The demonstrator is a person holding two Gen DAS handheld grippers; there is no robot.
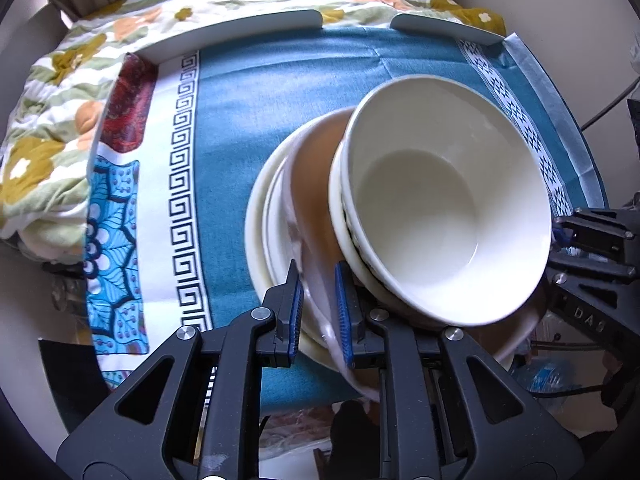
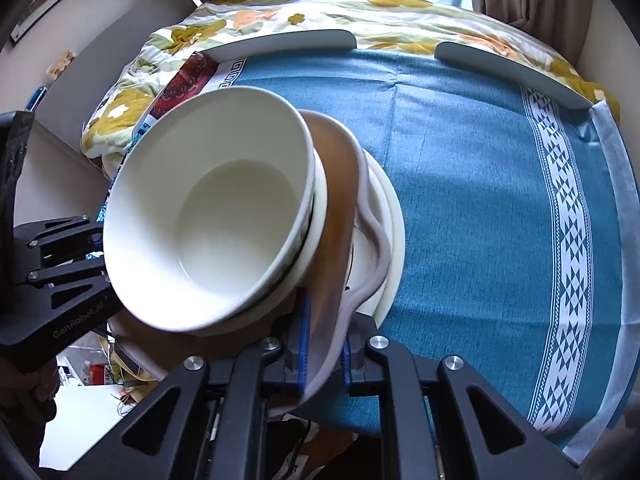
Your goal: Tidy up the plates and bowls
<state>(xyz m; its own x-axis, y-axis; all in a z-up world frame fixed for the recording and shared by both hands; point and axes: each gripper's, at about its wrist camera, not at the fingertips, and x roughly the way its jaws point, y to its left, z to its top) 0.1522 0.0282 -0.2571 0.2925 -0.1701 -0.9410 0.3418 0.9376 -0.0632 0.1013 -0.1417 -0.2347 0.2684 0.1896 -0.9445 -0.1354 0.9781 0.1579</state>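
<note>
Gripping brown plate [image 1: 316, 184] rim w/ both tongs: left tongs [image 1: 318, 312] and right tongs [image 2: 325, 350] each closed on near edge, from opposite sides. Plate tilted, carrying two nested white bowls [image 1: 448, 216], over cream plates [image 1: 256, 216] on teal cloth [image 1: 256, 92], bench near edge. Floral quilt [image 1: 52, 120] beyond far-left corner.

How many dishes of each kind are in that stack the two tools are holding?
White bowls: 2, the top bowl nested in a second bowl
Brown plate: 1
White plates beneath: at least 2, though their edges overlap
Total: at least 5 dishes, with the left tool and right tool gripping the brown plate's rim.
</note>
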